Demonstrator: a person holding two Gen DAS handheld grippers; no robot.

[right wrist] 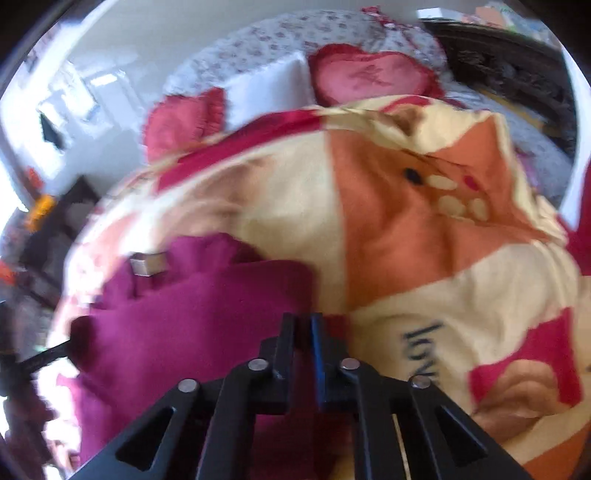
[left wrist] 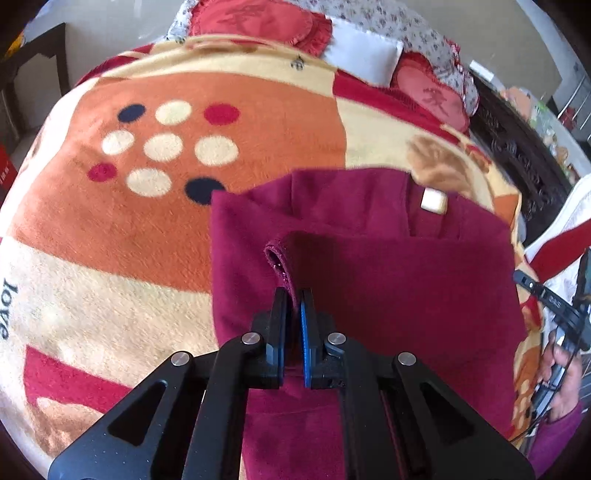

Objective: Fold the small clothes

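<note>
A small dark-red fleece garment [left wrist: 369,258] lies on the patterned blanket [left wrist: 147,221], partly folded, with a white label [left wrist: 434,199] near its collar. My left gripper [left wrist: 293,295] is shut on a hemmed edge of the garment [left wrist: 277,258] and holds it lifted over the rest of the cloth. In the right wrist view the garment [right wrist: 192,314] lies at the lower left. My right gripper [right wrist: 303,319] has its jaws close together at the garment's right edge; the view is blurred, and I cannot tell if cloth is between them.
The blanket [right wrist: 406,240] covers a bed. Red heart-shaped pillows [left wrist: 258,22] and a white pillow [left wrist: 362,55] lie at the head. A dark carved wooden frame [left wrist: 517,147] runs along the right side. The other gripper [left wrist: 554,306] shows at the right edge.
</note>
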